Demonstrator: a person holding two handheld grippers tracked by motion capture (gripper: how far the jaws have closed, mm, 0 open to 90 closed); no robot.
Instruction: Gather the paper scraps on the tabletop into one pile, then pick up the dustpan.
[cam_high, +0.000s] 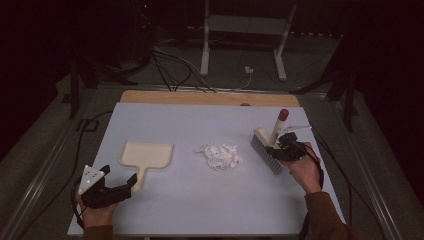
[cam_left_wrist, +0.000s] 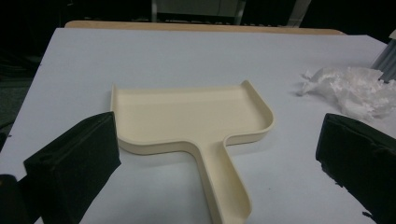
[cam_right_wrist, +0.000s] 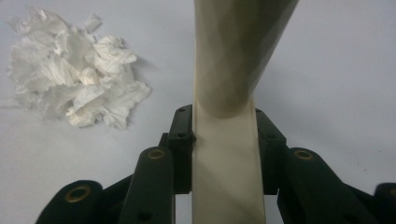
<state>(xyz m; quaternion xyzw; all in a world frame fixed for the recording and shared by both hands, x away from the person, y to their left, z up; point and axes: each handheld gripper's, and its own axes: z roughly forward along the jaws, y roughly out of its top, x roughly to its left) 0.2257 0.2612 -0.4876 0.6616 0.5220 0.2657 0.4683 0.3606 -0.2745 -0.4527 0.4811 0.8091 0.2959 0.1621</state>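
A cream dustpan (cam_high: 147, 155) (cam_left_wrist: 191, 119) lies flat on the white table, its handle pointing toward the near edge. My left gripper (cam_high: 125, 187) (cam_left_wrist: 219, 154) sits open at the near left, its jaws standing on either side of the handle without touching it. A pile of torn white paper scraps (cam_high: 220, 156) (cam_left_wrist: 348, 88) (cam_right_wrist: 74, 77) rests mid-table. To the right of the pile, my right gripper (cam_high: 276, 148) (cam_right_wrist: 224, 149) is shut on the cream handle of a hand brush (cam_high: 267, 145) (cam_right_wrist: 233, 70). The brush has grey bristles and a dark red handle tip, and its bristles rest on the table.
The white table top (cam_high: 200, 205) has a wooden strip (cam_high: 210, 97) along its far edge. Beyond it, a white metal stand (cam_high: 245, 30) and loose cables (cam_high: 170, 65) lie on the dark floor. Gripper cables trail off both near corners.
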